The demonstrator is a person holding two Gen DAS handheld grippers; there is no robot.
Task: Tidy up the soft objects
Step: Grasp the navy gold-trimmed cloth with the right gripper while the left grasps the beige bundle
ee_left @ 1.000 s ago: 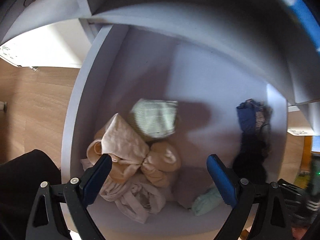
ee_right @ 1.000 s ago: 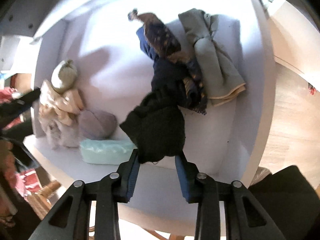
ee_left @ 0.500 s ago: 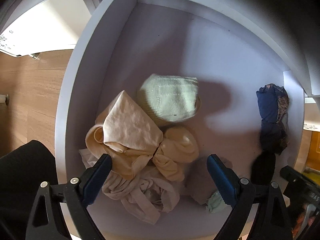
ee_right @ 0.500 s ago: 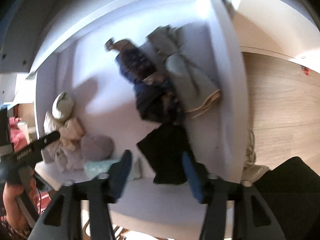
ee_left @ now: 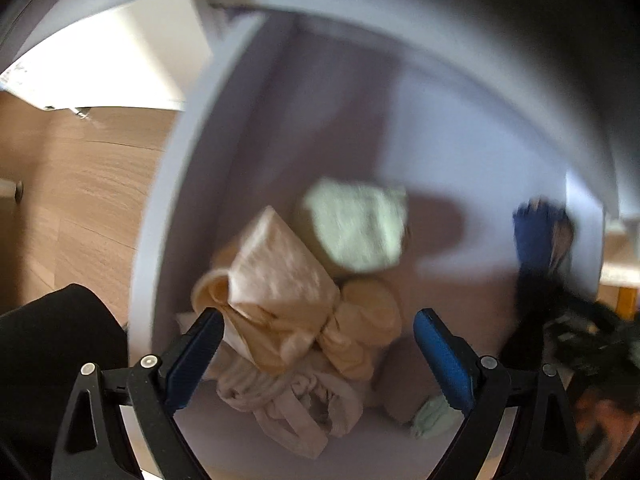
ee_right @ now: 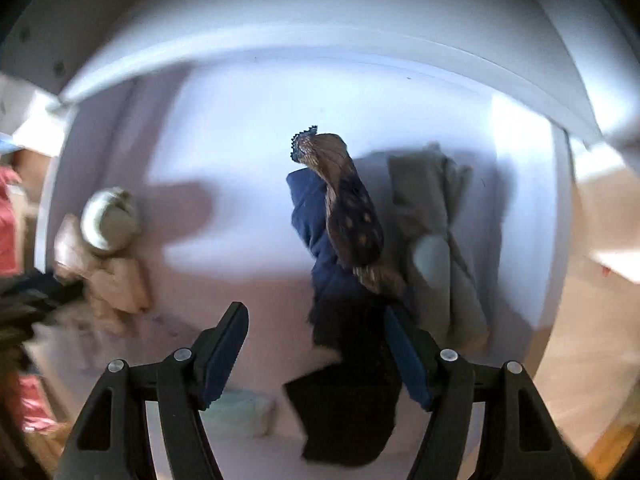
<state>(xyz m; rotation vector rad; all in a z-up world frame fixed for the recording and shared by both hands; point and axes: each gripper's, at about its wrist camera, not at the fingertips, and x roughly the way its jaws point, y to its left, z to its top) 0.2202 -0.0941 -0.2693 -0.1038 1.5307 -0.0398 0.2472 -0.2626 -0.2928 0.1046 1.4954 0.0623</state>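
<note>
Here, in the left wrist view, the left hand-held gripper [ee_left: 316,344] stands wide apart and grips nothing, above a heap of cream cloths [ee_left: 296,312] inside a white shelf compartment [ee_left: 460,152]. A pale green folded cloth [ee_left: 356,228] lies just behind the heap, and a navy cloth [ee_left: 534,236] sits well apart by the far wall. In the right wrist view, the right hand-held gripper [ee_right: 318,350] is also wide, nothing held; a black cloth [ee_right: 348,392] lies on the shelf between its fingers, touching the navy cloth [ee_right: 320,240] and a brown patterned cloth [ee_right: 352,216]. A grey-green cloth [ee_right: 436,232] lies beside them.
</note>
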